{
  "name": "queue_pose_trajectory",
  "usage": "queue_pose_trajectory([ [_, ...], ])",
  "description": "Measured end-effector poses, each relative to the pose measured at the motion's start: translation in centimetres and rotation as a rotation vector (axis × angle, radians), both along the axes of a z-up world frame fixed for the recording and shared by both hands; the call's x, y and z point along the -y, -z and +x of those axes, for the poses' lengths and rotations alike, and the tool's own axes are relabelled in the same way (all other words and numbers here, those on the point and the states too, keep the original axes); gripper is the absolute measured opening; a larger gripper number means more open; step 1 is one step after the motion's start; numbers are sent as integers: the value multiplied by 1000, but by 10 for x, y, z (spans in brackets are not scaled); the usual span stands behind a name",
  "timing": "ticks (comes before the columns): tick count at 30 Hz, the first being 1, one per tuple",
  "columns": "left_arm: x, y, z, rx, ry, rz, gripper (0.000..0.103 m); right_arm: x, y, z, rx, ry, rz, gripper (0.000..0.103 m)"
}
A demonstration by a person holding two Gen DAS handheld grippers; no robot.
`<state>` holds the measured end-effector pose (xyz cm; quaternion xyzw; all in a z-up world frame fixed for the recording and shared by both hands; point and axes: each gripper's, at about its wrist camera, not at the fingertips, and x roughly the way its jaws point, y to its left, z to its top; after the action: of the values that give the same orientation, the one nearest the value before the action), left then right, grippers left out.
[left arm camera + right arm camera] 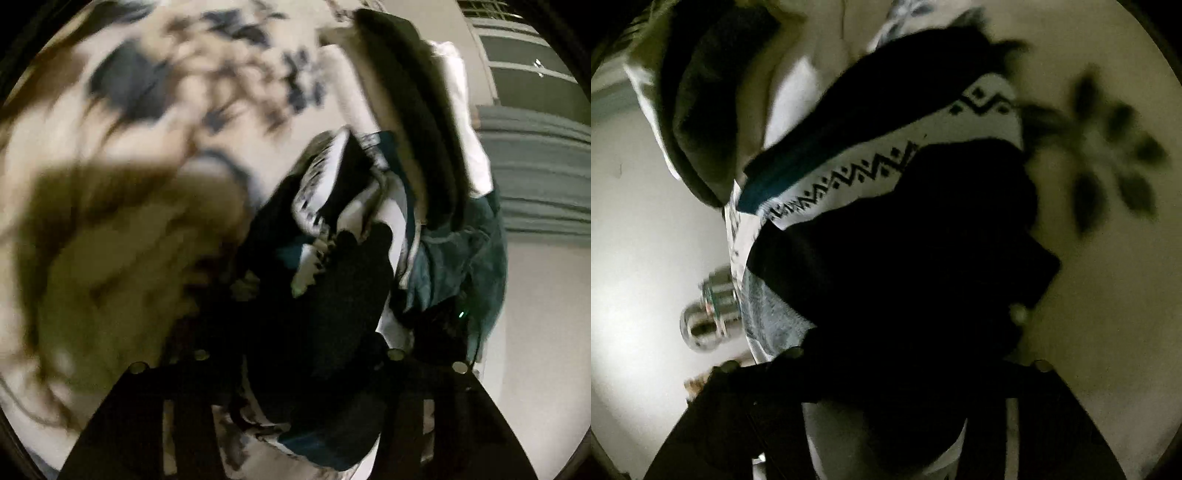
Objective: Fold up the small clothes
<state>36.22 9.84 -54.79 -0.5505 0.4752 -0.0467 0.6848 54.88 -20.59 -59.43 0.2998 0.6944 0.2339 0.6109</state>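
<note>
A small garment in black, white and teal with a black zigzag pattern (325, 206) hangs bunched right in front of both cameras. In the left wrist view its dark cloth fills the space between my left gripper's fingers (295, 369), which look shut on it. In the right wrist view the same garment (871, 173) covers my right gripper (886, 369), whose fingertips are hidden under black cloth; it seems shut on the cloth. Both views are dark and blurred by motion.
A cream bedsheet with blue-grey leaf prints (166, 85) lies behind, also in the right wrist view (1108, 177). A teal cloth (461, 258) and a dark and white pile (417, 110) lie at the right. A metal fitting (709, 314) shows at the left.
</note>
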Motion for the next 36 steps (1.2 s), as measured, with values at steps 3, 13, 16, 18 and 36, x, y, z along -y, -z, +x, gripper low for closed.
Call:
queue_pose_trajectory([
  [3,-11,-19,45,27,168,49,45,14,-22,-36,20,140,-30,34],
  [13,-28,-94,58,-60,467,468,61,36,-43,-229,-109,482,-102,74],
  [16,-35,-95,-1,-126,401,645,78,57,-42,-240,-119,474,-141,77],
  [18,-37,-77,-40,-194,367,679,78,71,-56,-243,-86,424,-217,77],
  [36,-31,15,-65,-551,316,676,103,46,-26,-36,38,5,-294,17],
])
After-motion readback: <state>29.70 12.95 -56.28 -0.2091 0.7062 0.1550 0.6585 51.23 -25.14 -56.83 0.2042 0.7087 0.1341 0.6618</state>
